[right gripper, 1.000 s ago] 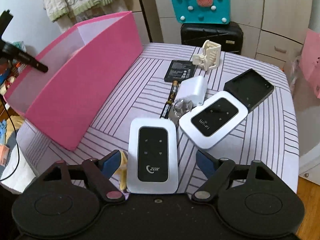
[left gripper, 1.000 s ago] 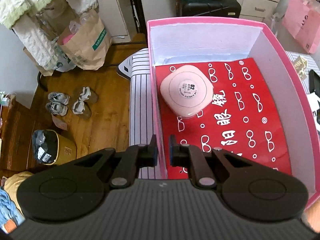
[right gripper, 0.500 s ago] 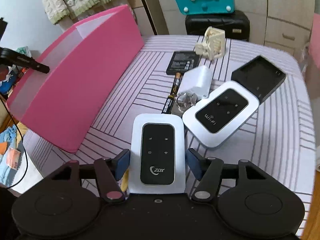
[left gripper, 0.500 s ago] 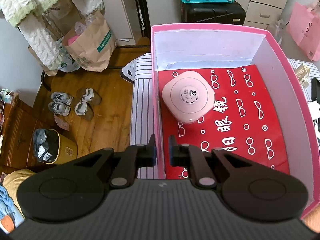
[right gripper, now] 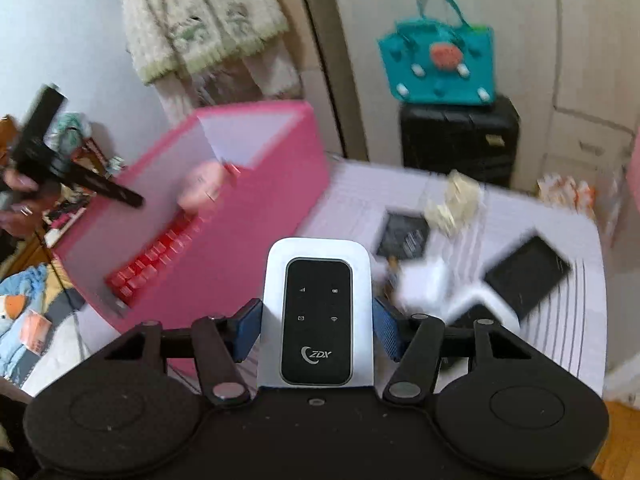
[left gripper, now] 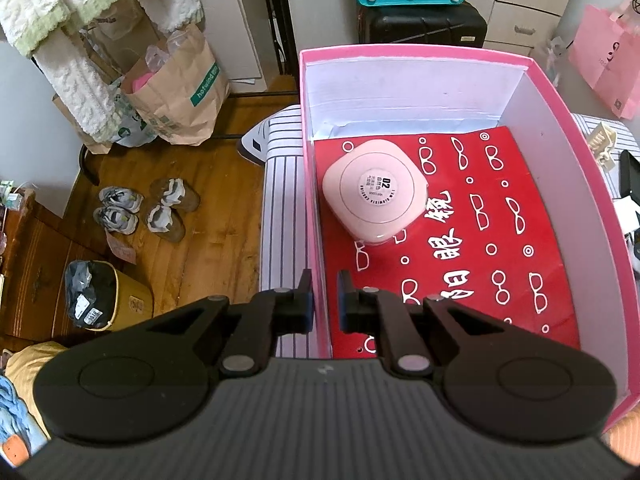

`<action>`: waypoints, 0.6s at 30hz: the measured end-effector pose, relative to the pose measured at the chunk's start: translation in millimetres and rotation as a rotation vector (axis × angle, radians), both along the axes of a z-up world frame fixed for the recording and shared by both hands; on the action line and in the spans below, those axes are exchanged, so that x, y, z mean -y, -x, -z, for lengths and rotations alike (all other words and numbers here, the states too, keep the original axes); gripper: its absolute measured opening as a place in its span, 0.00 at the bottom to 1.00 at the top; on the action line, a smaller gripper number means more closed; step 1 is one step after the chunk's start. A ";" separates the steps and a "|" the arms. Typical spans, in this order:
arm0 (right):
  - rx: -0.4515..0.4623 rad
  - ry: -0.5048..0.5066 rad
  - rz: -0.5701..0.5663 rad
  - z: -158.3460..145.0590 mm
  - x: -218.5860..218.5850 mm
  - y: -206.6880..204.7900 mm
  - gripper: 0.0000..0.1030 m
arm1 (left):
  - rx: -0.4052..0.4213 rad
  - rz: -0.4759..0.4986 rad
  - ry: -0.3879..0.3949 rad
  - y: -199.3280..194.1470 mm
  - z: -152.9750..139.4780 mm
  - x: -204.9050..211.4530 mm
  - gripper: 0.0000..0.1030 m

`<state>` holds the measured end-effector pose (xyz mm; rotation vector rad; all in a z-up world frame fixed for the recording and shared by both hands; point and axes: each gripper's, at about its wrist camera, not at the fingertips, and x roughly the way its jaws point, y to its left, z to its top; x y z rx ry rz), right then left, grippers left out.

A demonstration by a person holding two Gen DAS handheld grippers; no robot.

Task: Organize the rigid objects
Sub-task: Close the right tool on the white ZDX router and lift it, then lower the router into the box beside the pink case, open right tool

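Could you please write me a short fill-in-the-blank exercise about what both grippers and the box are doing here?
1. The left gripper is clamped on the near wall of the ____ box.
2. The right gripper holds a white ____ with a black face.
3. Inside the box, a round pink case lies on a ____ sheet.

Missing words: pink; router; red
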<state>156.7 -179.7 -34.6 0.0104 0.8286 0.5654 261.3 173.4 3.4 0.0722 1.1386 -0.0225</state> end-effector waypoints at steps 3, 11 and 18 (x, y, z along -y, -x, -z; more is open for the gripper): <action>0.062 0.015 -0.070 -29.3 -22.6 -5.6 0.63 | 0.000 0.001 -0.005 0.1 -1.3 1.1 0.10; 0.190 0.074 -0.255 -72.7 -96.5 -32.2 0.63 | 0.002 0.000 0.013 0.6 -2.8 -3.1 0.10; 0.170 0.174 -0.327 -56.7 -150.2 -67.7 0.63 | 0.007 0.013 0.005 1.4 -3.0 -2.2 0.10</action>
